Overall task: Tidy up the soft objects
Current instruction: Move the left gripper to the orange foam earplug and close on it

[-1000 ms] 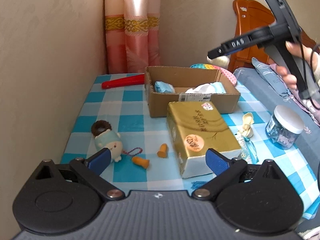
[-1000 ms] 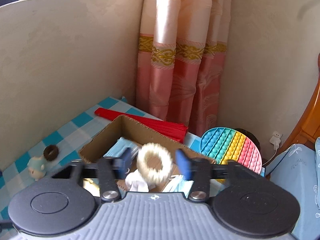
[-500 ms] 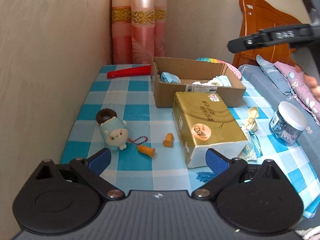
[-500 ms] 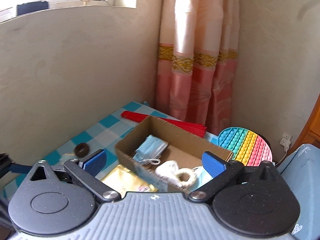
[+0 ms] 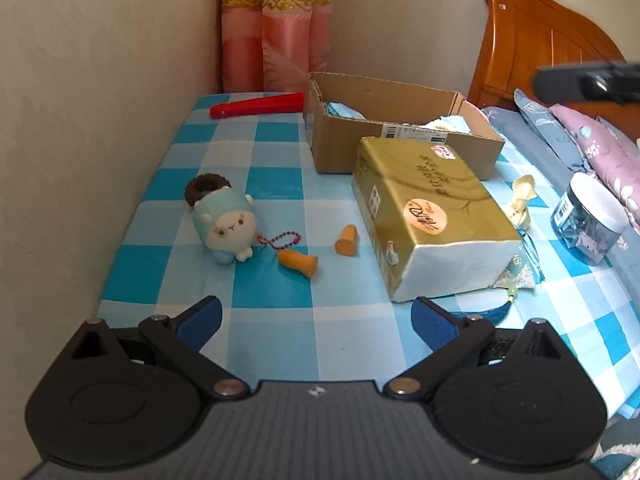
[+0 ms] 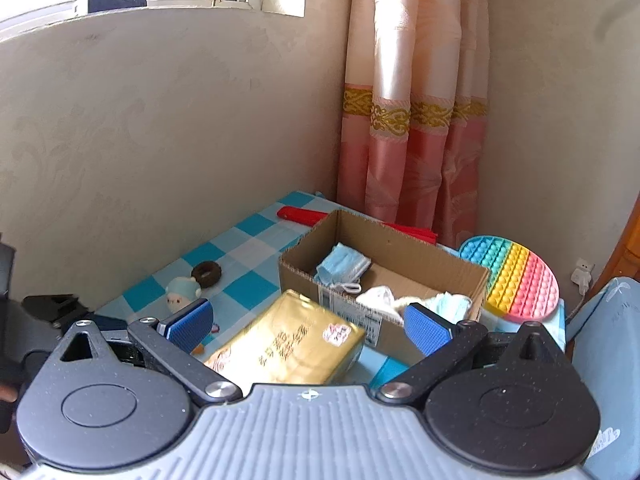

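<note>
A cardboard box [image 5: 404,140] [image 6: 384,248] stands at the back of the checked table and holds blue face masks [image 6: 344,266] and a white fluffy ring [image 6: 384,298]. Left of it lie a pale blue plush toy [image 5: 228,226], a brown hair tie [image 5: 206,188] and two orange earplugs [image 5: 298,260]. A gold tissue pack [image 5: 432,216] [image 6: 284,346] lies in front of the box. My left gripper [image 5: 316,316] is open and empty, low over the table's near edge. My right gripper [image 6: 308,326] is open and empty, above the gold pack, short of the box.
A red folded fan [image 5: 256,106] lies by the curtain. A rainbow pop-it pad [image 6: 516,276] leans behind the box. A clear jar [image 5: 588,224] and a cream bow [image 5: 520,200] sit at the right, by pillows and a wooden headboard [image 5: 540,40].
My right gripper let the white fluffy ring go into the box, opened wide and drew back from it. My left gripper sank a little toward the table.
</note>
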